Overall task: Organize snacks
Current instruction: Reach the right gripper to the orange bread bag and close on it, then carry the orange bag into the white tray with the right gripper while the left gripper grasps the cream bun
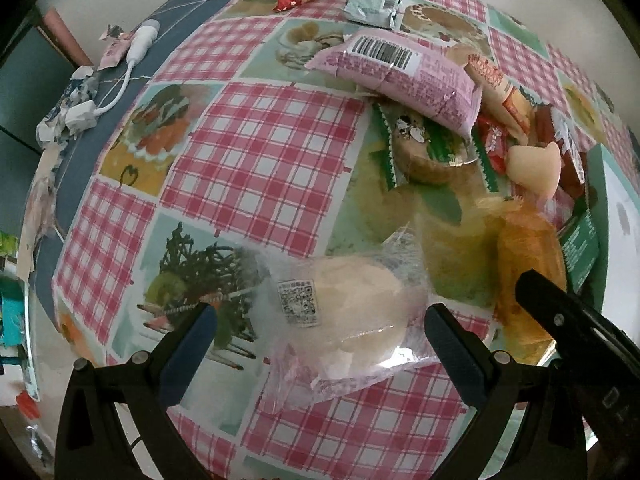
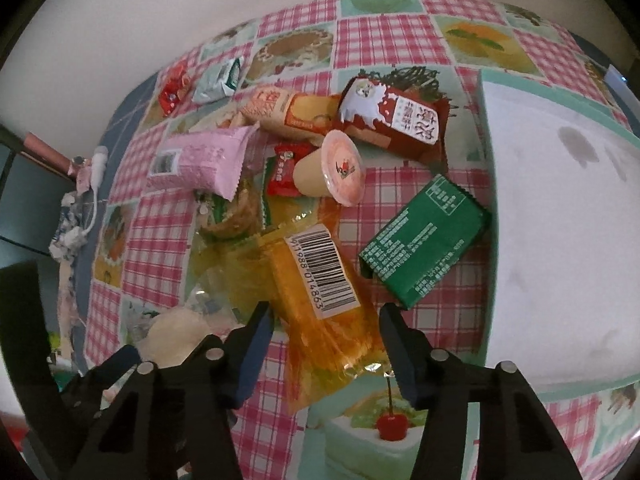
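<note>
Hidden under the pink plastic snack packet [image 1: 400, 80]: part of the green-edged cookie wrapper [image 1: 424, 152]. Cut off by the right wrist view's edge, right of the tool: the white, mint-rimmed tray [image 2: 486, 128]. Blurred beyond reading: small print on the green foil packet [image 2: 424, 240]. Too small to identify: crumpled scraps [image 1: 68, 116] far left.

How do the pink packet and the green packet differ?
The pink packet is puffy and lies at the pile's left, resting on other snacks; the green packet is flatter and lies alone on the cloth beside the white box. The pink packet's barcode shows; none shows on the green packet. Both are sealed, printed wrappers.
</note>
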Tool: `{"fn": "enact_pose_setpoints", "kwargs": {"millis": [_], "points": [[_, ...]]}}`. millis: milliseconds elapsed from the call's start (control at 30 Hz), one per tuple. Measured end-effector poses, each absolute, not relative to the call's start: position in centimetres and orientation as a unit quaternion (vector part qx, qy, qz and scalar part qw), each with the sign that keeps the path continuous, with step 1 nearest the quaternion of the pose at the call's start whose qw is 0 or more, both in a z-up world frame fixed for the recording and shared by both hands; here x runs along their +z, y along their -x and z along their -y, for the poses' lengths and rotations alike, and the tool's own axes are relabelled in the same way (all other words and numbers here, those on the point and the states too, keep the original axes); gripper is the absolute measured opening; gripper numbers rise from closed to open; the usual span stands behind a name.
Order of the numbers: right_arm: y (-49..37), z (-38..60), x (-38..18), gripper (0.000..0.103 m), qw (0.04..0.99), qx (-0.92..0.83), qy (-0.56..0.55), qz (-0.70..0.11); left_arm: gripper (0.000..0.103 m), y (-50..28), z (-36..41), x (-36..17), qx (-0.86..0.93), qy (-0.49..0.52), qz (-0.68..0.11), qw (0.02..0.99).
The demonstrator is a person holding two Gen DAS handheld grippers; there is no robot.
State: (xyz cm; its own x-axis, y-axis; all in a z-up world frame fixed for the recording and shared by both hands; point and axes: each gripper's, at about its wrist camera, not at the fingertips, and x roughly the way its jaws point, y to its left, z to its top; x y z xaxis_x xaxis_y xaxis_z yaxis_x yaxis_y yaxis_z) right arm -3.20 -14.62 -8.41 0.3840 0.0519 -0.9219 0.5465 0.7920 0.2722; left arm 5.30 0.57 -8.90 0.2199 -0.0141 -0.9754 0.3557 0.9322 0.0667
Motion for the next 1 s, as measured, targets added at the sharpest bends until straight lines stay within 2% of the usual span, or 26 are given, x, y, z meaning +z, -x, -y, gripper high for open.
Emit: {"fn": "enact_pose_setpoints", "kwargs": {"millis": [200,333,767,1000], "points": [[2.6,14.7,-9.1,0.055,0.78,-0.163,-0.277,-0.537,0.101,-5.5,0.2,-9.8,-0.127,-0.146,-0.61,0.768],[2.5,14.4,-9.1,0.052,0.781,-0.161,-0.272,-0.539,0.088,-4.9,0.5,-9.2,-0.142,-0.142,-0.609,0.767],[3.7,14.7,-7.9,0.049,0.785,-0.152,-0.293,-0.523,0.072,-4.1,0.7,-8.0,-0.147,-0.127,-0.595,0.78],[5.4,15.1,-5.7,0.049,0.798,-0.145,-0.306,-0.499,0.071,-2.9,-0.1,-5.9,-0.14,-0.12,-0.575,0.797]]}}
